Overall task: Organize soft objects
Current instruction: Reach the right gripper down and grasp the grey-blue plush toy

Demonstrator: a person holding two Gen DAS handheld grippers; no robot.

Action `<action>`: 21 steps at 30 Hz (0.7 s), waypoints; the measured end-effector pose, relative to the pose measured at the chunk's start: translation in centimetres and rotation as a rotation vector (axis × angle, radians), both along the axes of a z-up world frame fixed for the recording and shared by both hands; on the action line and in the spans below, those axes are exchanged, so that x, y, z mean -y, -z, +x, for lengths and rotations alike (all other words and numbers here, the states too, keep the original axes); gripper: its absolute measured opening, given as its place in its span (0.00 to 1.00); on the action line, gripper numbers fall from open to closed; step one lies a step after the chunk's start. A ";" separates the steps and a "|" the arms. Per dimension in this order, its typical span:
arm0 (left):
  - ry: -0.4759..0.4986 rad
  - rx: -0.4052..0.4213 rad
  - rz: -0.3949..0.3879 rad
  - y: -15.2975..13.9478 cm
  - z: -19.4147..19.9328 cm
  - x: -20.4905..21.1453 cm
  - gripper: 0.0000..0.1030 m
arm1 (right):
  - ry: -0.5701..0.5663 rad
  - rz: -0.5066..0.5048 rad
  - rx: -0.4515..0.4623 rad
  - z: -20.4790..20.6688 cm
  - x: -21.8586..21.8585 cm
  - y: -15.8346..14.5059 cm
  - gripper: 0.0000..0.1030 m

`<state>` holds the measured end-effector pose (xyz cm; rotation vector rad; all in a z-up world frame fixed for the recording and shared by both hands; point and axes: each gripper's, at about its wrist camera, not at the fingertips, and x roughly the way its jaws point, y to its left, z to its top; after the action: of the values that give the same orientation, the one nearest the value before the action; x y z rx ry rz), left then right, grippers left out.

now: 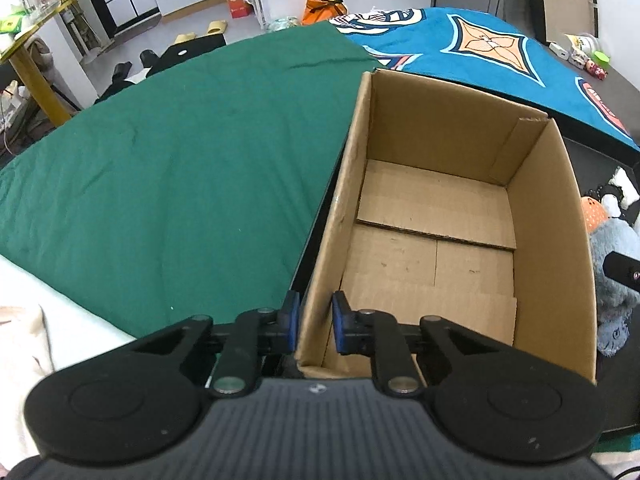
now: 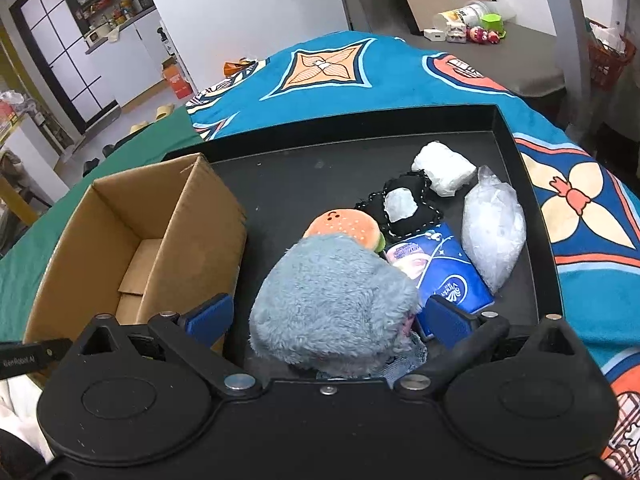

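Observation:
An empty cardboard box [image 1: 436, 236] stands open-topped at the left end of a black tray; it also shows in the right wrist view [image 2: 132, 236]. My left gripper [image 1: 314, 324] is shut on the box's near-left wall. My right gripper [image 2: 326, 318] is open, its jaws on either side of a grey-blue plush toy [image 2: 332, 300] lying in the tray [image 2: 280, 176]. That plush also shows at the right edge of the left wrist view [image 1: 612, 280]. Behind it lie a burger plush [image 2: 344, 228], a black pouch [image 2: 400, 208], a blue tissue pack [image 2: 444, 276], a white roll [image 2: 444, 168] and a clear bag [image 2: 494, 232].
The tray rests on a bed with a green cover [image 1: 168, 184] at the left and a blue patterned blanket [image 2: 360, 68] behind and to the right. A grey table with small items [image 2: 468, 28] stands beyond. A yellow table [image 1: 24, 48] is at far left.

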<state>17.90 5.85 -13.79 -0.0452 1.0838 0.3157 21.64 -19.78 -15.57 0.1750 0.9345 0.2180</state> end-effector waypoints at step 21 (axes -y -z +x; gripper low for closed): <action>-0.005 0.034 -0.002 -0.8 -0.6 -0.1 0.16 | 0.005 -0.065 0.034 -0.7 -1.3 -1.6 0.70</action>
<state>17.29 5.94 -12.99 -0.0548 1.0500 0.3174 20.98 -18.49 -13.95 0.1131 0.9057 0.1854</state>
